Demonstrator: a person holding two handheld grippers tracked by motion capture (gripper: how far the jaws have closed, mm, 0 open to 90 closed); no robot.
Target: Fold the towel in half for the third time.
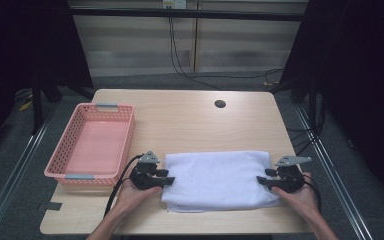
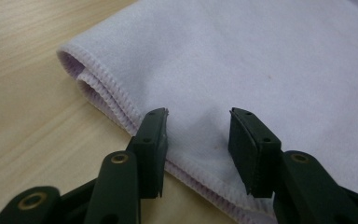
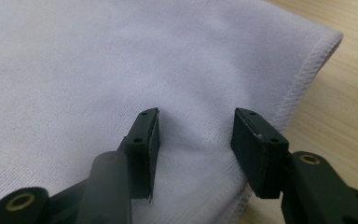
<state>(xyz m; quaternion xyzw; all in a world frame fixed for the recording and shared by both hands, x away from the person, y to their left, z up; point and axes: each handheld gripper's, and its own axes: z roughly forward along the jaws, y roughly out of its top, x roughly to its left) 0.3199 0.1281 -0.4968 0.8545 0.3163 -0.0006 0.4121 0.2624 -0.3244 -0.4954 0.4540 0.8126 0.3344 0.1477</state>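
Towel (image 1: 217, 179) on table (image 1: 190, 117), basket (image 1: 92, 145) to its left

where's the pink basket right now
In the high view the pink perforated plastic basket sits on the left side of the light wooden table, just left of the folded white towel and beside the left tongs.

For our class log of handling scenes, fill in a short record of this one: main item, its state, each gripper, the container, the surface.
main item: white towel
state: folded, flat on the table, layered hem at its left end
left gripper: jaws open, at the towel's left end
right gripper: jaws open, at the towel's right end
container: pink basket, left of the towel, nothing in it
surface: wooden table
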